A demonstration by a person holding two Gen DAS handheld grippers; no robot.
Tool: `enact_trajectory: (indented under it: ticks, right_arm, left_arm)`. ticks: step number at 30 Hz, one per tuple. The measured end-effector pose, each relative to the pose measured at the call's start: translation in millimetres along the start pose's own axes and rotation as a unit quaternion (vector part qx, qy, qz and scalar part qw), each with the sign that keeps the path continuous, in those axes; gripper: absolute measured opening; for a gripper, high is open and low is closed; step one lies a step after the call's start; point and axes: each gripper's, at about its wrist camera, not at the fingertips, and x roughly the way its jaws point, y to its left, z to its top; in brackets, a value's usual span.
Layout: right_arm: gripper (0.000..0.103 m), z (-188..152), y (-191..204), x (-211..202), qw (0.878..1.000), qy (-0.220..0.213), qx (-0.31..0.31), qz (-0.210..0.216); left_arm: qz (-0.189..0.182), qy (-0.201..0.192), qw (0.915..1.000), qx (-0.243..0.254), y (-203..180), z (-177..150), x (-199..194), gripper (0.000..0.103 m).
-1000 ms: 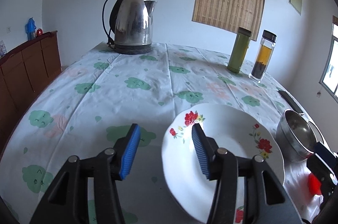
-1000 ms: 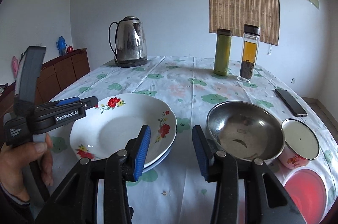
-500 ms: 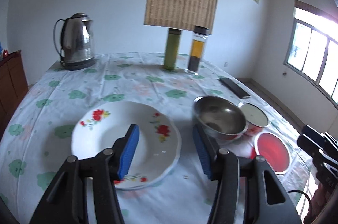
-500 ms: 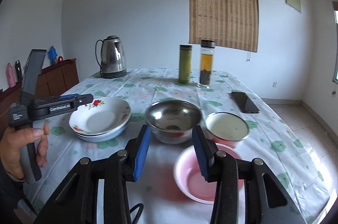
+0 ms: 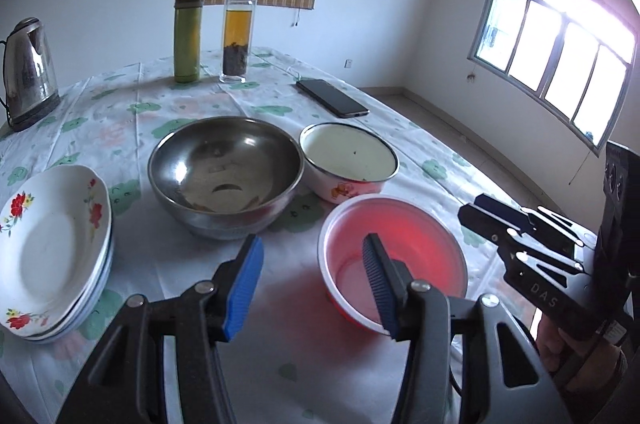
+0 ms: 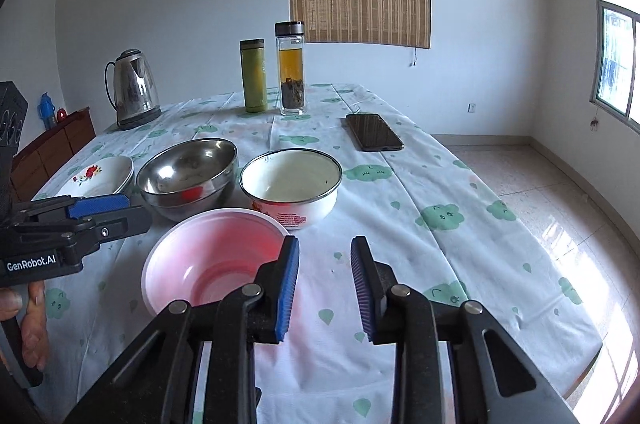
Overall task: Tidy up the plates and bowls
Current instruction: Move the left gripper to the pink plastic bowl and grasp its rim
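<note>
A pink plastic bowl [image 5: 404, 244] sits nearest on the flowered tablecloth. Behind it stand a steel bowl [image 5: 224, 172] and a white enamel bowl [image 5: 348, 160], with a stack of floral plates [image 5: 52, 248] at the left. My left gripper [image 5: 312, 284] is open above the cloth. The pink bowl's left rim shows between its fingers, and neither pad presses on it. My right gripper [image 6: 324, 288] hovers just right of the pink bowl [image 6: 212, 256]. Its jaws are closing with only tablecloth between them, and its left pad is beside the rim. Each gripper shows in the other's view: the right gripper [image 5: 516, 236] and the left gripper [image 6: 100, 208].
At the back stand a steel kettle [image 6: 134, 90], a green flask [image 6: 254, 76] and a glass tea bottle [image 6: 291, 68]. A black phone [image 6: 374, 132] lies at the far right. The table's right edge [image 6: 520, 264] drops to tiled floor. A wooden cabinet [image 6: 52, 144] stands at the left.
Both views have swung right, from the floral plates to the bowls, and the pink bowl now lies just ahead. The right gripper's jaws have narrowed. The left jaws keep their gap.
</note>
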Motion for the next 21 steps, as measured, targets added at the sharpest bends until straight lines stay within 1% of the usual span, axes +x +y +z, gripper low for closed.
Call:
enact_trajectory:
  ticks: [6, 7, 8, 14, 16, 18, 20, 21]
  right_arm:
    - [0.028, -9, 7, 10, 1.000, 0.014, 0.001, 0.027]
    - [0.027, -10, 9, 11, 0.999, 0.015, -0.001, 0.029]
    - [0.025, -10, 9, 11, 0.999, 0.016, -0.001, 0.029]
    - [0.024, -11, 13, 8, 1.000, 0.013, 0.000, 0.028]
    - [0.024, -12, 15, 8, 0.999, 0.017, -0.003, 0.027]
    - [0.020, -13, 16, 9, 0.999, 0.019, -0.005, 0.028]
    - [0.019, -14, 15, 11, 0.999, 0.022, -0.005, 0.028]
    - [0.019, -14, 15, 10, 0.999, 0.022, -0.004, 0.028]
  left_arm:
    - [-0.006, 0.018, 0.9998, 0.001, -3, -7, 5, 0.050]
    - [-0.007, 0.020, 0.9998, 0.001, -3, -8, 5, 0.048]
    - [-0.009, 0.022, 0.9997, 0.002, -3, -10, 6, 0.047]
    - [-0.014, 0.028, 0.9995, -0.003, -3, -14, 8, 0.045]
    - [-0.021, 0.029, 0.9994, -0.005, -4, -13, 9, 0.041]
    - [-0.023, 0.033, 0.9992, -0.007, -4, -14, 11, 0.039]
    - [-0.026, 0.034, 0.9990, -0.013, -3, -14, 12, 0.039]
    - [-0.026, 0.035, 0.9990, -0.014, -3, -14, 13, 0.036]
